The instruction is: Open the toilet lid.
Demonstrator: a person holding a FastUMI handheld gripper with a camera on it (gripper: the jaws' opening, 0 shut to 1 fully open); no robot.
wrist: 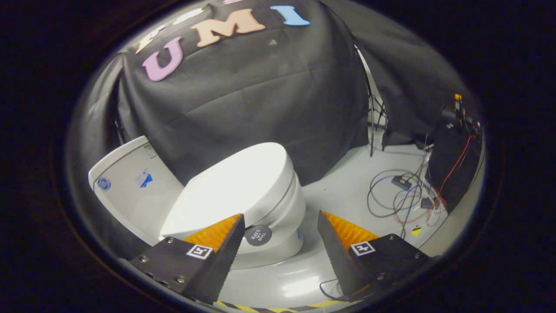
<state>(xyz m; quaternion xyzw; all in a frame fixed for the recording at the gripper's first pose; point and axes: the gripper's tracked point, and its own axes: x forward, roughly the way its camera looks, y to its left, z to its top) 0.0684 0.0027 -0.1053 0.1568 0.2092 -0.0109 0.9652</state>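
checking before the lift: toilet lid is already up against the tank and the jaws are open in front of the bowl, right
Not quite. The gripper view shows the toilet lid down, closed over the bowl, not against the tank. The gripper does have its jaws open in front of the bowl.

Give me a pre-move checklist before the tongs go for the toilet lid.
1. Tongs open, wide gap between fingers: ok.
2. Toilet lid down flat on the seat, not yet lifted: ok as a start.
3. Lid's front edge lies between and just ahead of the fingers: ok.
4. Fingers touching the lid: cannot tell; one finger overlaps its edge in the view.
5. Round sticker on the bowl front, just below the lid edge: ok as a mark.
6. Cables on the floor lie off to the side, away from the toilet: ok.
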